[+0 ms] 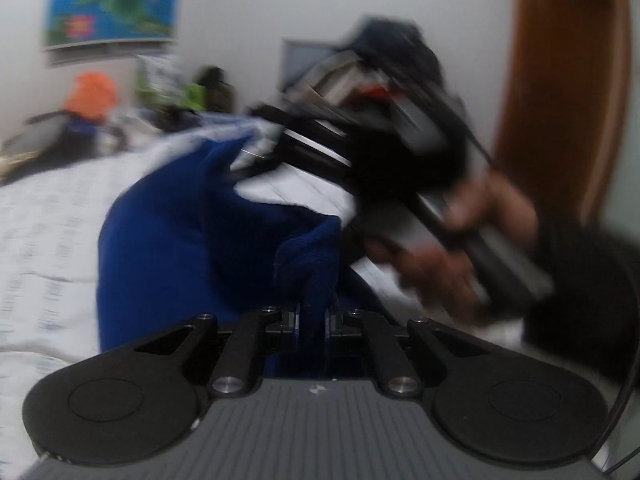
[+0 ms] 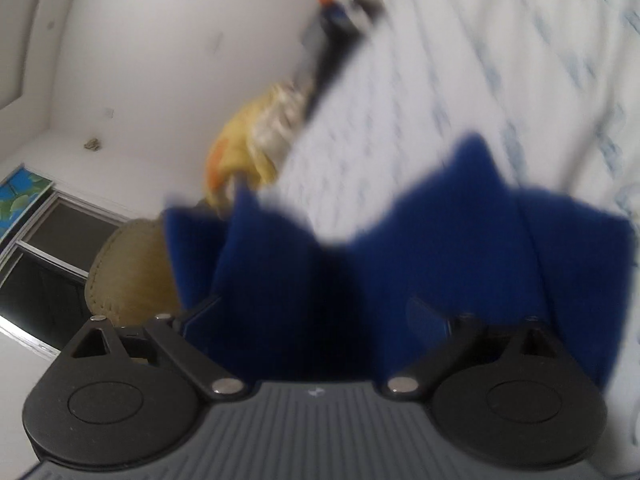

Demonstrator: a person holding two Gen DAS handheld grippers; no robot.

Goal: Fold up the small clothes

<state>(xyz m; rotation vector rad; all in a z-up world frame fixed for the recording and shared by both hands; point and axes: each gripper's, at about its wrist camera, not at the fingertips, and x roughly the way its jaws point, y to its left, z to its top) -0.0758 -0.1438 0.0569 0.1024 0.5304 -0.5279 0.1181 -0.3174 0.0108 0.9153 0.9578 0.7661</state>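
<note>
1. The blue garment (image 1: 168,248) is lifted above the white patterned bedsheet (image 1: 44,216), hanging between both grippers.
2. The left gripper (image 1: 312,320) has its jaws pressed together, pinching a bunched fold of the cloth.
3. The right gripper (image 2: 316,320) has its jaws spread wide, with the blue cloth draped between them (the view is blurred).
4. Behind are a white wall (image 1: 240,8) and a brown door (image 1: 560,80).
</note>
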